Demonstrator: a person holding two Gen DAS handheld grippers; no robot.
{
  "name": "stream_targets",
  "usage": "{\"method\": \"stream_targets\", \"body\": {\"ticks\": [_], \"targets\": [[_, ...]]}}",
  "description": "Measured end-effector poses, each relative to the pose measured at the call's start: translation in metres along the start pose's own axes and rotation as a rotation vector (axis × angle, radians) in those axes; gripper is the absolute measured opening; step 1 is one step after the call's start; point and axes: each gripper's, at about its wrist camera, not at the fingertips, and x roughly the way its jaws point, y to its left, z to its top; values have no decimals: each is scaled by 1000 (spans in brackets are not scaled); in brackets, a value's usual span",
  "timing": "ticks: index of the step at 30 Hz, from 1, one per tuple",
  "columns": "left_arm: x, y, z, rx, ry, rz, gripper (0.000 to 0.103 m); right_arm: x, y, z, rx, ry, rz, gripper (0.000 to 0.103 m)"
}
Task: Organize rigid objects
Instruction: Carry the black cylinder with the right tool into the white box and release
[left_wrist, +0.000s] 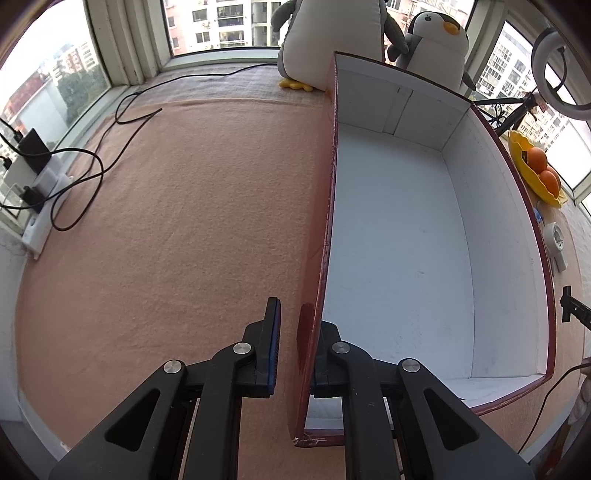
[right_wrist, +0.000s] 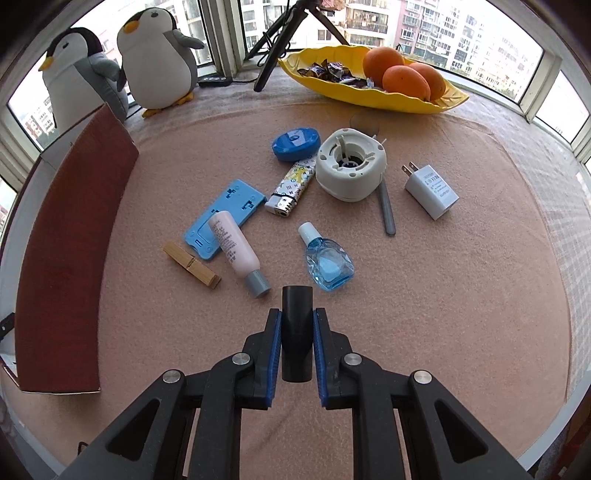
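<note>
Black plastic cylinder (right_wrist: 297, 332): clamped between right gripper (right_wrist: 297, 343) pads, lifted above peach cloth. Left gripper (left_wrist: 295, 343): pinched on wall of red white-lined cardboard box (left_wrist: 498, 258), steadying it. Step: first item picked. Next: carry leftward, release inside box.

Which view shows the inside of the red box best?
The left wrist view: it looks straight into the red box, showing its white floor and walls with nothing in it, and the left gripper clamped on its near wall. The right wrist view shows only its red outer side.
</note>
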Motion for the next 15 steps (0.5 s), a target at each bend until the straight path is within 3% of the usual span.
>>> {"method": "stream_targets", "body": {"ticks": [15], "targets": [[1, -2, -1, -33, -14, 23, 10, -69, 132, 17, -335, -140, 270, 15]]}}
